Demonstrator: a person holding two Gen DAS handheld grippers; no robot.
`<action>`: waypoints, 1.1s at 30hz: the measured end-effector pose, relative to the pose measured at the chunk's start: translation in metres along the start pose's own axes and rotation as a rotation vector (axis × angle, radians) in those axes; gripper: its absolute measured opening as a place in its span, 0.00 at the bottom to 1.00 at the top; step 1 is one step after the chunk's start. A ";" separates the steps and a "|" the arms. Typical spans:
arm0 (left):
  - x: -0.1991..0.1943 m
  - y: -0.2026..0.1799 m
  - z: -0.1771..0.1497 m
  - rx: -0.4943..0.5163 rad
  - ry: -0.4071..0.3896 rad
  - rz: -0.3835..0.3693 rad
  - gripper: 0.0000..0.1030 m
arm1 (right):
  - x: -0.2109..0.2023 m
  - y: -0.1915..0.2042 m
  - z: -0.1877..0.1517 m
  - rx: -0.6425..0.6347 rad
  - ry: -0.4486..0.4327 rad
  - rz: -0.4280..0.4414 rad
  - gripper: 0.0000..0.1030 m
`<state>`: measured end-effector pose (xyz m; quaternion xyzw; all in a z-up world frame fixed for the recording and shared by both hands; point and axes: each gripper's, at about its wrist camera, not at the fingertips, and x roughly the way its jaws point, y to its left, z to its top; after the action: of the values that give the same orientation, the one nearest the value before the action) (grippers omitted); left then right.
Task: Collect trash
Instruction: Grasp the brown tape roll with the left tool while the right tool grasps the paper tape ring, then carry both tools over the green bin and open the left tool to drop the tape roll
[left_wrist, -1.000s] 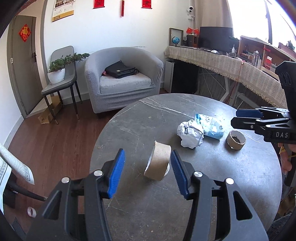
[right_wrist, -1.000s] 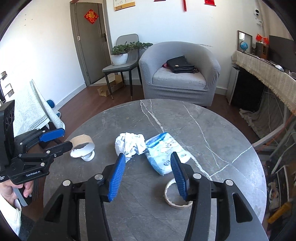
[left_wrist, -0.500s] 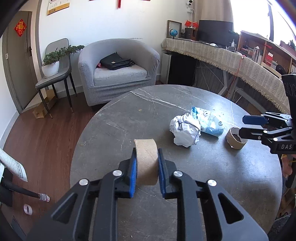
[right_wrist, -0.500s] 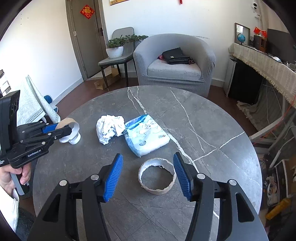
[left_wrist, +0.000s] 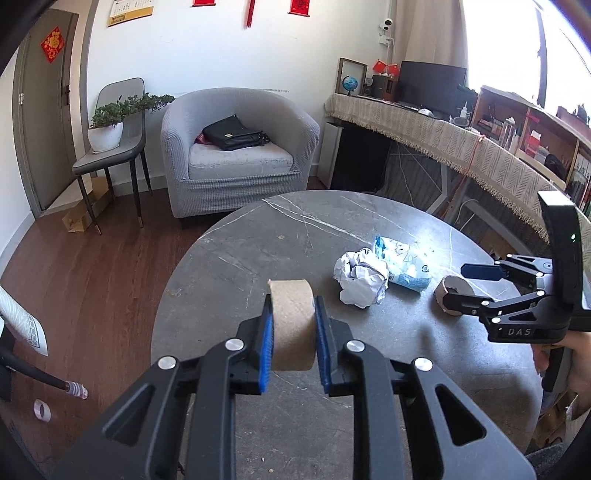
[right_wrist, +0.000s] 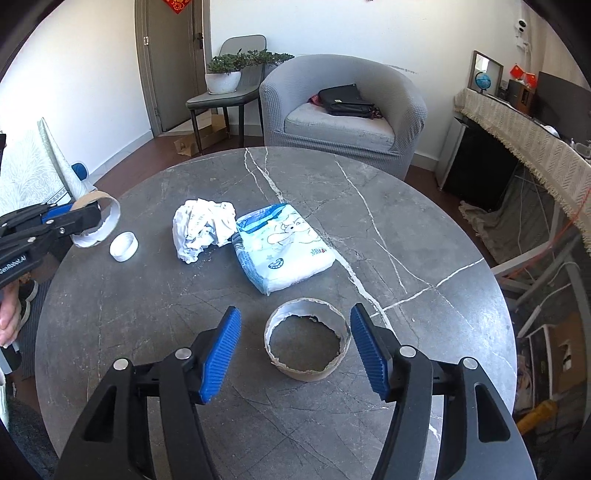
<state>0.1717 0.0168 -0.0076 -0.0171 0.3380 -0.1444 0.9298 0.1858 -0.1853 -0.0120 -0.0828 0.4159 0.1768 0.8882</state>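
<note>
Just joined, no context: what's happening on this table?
A person is clearing trash with two handheld grippers. The left gripper is shut on a cardboard tape core. The right gripper is open around a torn cardboard ring. Crumpled paper, a tissue pack and a white cap lie on the table.

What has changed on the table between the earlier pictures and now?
The left gripper closed on the cardboard tape roll and lifted it, uncovering a white cap. The right gripper came down with its jaws opening; they now stand on either side of the torn cardboard ring without touching it. The crumpled paper, the blue-and-white packet and the ring stayed where they were.
</note>
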 end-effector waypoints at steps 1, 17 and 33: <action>-0.002 0.002 0.000 -0.008 -0.002 -0.008 0.21 | 0.002 -0.001 0.000 0.005 0.007 -0.006 0.61; -0.043 0.026 -0.011 -0.056 -0.036 0.026 0.21 | -0.004 0.021 0.000 0.036 0.006 -0.026 0.47; -0.089 0.072 -0.042 -0.079 -0.028 0.113 0.21 | -0.023 0.122 0.018 -0.057 -0.079 0.131 0.47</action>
<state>0.0989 0.1139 0.0060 -0.0368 0.3307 -0.0780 0.9398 0.1378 -0.0731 0.0171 -0.0737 0.3800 0.2495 0.8876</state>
